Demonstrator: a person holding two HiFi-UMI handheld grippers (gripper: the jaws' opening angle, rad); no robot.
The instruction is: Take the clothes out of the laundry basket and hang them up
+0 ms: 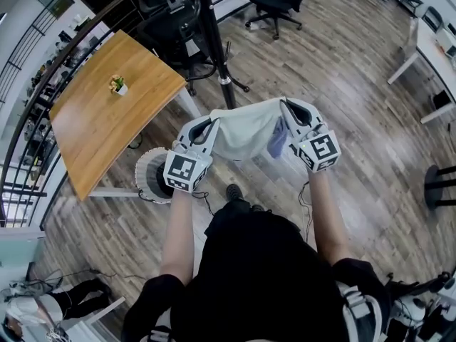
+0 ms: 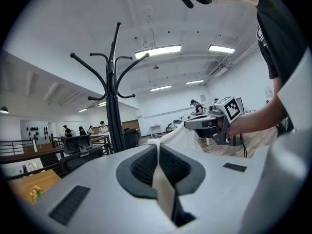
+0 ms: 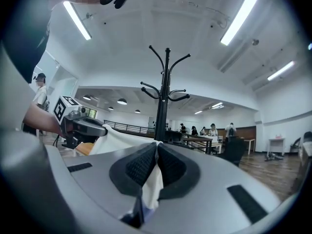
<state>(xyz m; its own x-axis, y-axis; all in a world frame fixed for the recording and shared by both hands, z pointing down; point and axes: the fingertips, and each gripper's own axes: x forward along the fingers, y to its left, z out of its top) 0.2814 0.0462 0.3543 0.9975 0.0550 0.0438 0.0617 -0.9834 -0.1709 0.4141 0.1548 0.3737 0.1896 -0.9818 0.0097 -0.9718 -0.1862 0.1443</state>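
You have both claws clamped tight on the pale garment (image 1: 246, 130), which is stretched between them in the air in front of you, clear of the laundry basket (image 1: 146, 171) on the floor beside the wooden surface (image 1: 107, 112). Your left claw (image 2: 158, 151) pinches a thin fold of the cloth, and your right claw (image 3: 157, 147) does the same at the opposite end, where a bluish patch (image 1: 278, 137) hangs just below it.

The coat stand (image 1: 214, 41) is just ahead of you, its hooks curving up and out.

Watch the grip. Each claw has only a narrow edge of fabric, so a sharp tug or a hard stretch between your hands could pull it free and drop the garment on the floor. If you let go with one claw before the cloth sits over a hook, the loose weight may slide off. Dragging the fabric against a hook could also snag it or rock the stand.

No brand, label or writing is readable; only the square black-and-white markers on the claws show.
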